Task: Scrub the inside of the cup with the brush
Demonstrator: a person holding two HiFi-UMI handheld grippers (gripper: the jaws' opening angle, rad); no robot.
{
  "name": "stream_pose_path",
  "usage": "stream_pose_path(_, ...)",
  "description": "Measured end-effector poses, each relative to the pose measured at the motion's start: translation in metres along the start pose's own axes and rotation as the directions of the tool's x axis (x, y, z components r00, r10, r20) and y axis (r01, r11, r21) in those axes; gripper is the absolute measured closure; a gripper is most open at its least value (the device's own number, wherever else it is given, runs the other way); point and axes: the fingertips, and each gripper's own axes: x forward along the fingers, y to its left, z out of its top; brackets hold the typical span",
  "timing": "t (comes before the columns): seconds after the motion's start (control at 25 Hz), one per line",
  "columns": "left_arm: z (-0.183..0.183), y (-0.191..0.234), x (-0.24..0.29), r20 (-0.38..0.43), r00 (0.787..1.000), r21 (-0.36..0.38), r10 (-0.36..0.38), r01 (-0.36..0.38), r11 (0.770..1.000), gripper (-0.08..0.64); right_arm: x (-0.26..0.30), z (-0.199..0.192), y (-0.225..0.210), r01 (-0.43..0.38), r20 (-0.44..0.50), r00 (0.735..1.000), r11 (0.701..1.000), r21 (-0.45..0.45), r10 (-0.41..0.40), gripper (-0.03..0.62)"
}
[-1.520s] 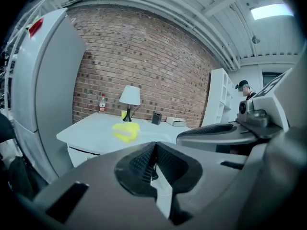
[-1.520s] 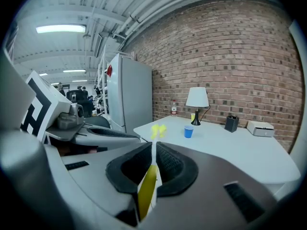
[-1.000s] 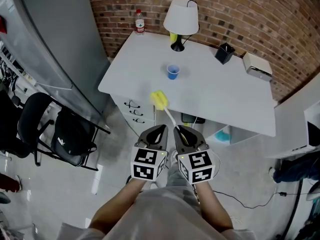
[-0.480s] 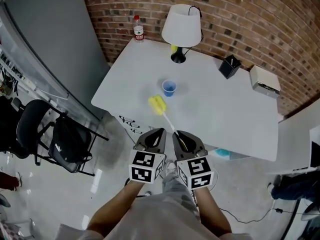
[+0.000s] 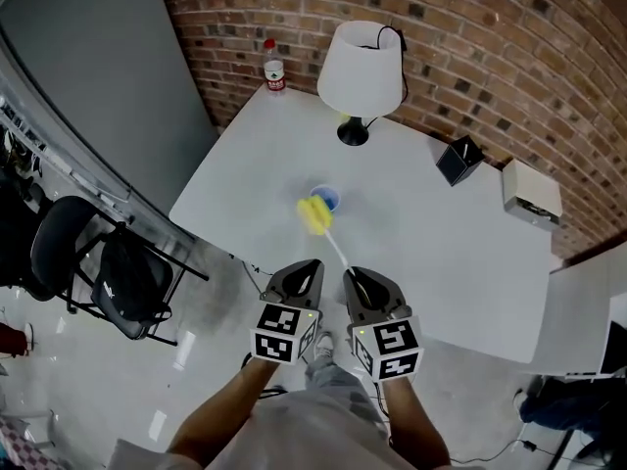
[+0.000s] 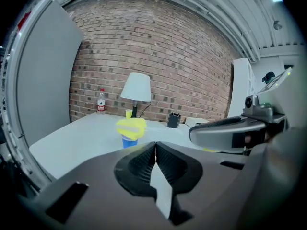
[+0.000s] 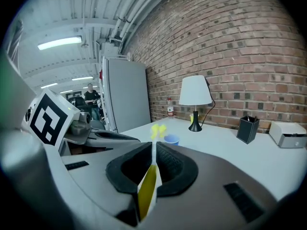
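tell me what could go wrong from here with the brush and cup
1. The blue cup stands unheld on the table; the left gripper is shut and empty, so the brush could tip it.
2. The right gripper grips the thin handle's far end; the yellow head may wobble and miss.

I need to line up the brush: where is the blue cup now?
In the head view the blue cup stands left of centre on the white table, just beyond the brush head.
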Motion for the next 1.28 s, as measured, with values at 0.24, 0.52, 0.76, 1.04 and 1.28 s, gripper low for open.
stream_pose_path(0.24, -0.001, 0.006, 0.039, -0.019, 1.000, 0.002, -0.001, 0.001, 1.000, 0.552, 0.018, 0.006, -0.034, -0.026, 0.002, 1.000, 1.000, 0.004, 0.026, 0.566)
stream_pose_path(0.52, 0.002, 0.024, 0.071, -0.012, 1.000, -0.005, 0.015, -0.015, 1.000, 0.549, 0.036, 0.018, -0.055, -0.037, 0.010, 0.999, 0.999, -0.006, 0.037, 0.568)
stream_pose_path(0.76, -0.011, 0.043, 0.089, -0.043, 0.999, -0.002, -0.017, 0.017, 1.000, 0.534, 0.051, 0.023, -0.058, -0.010, 0.012, 1.000, 1.000, -0.002, 0.010, 0.567)
stream_pose_path(1.04, -0.021, 0.071, 0.113, -0.067, 0.994, -0.002, -0.091, 0.091, 0.996, 0.468, 0.072, 0.027, -0.060, 0.075, 0.001, 0.997, 0.997, 0.025, -0.075, 0.568)
stream_pose_path(1.28, -0.034, 0.088, 0.131, -0.104, 0.981, 0.055, -0.163, 0.169, 0.984, 0.320, 0.083, 0.030, -0.059, 0.165, -0.006, 0.986, 0.984, 0.065, -0.165, 0.567)
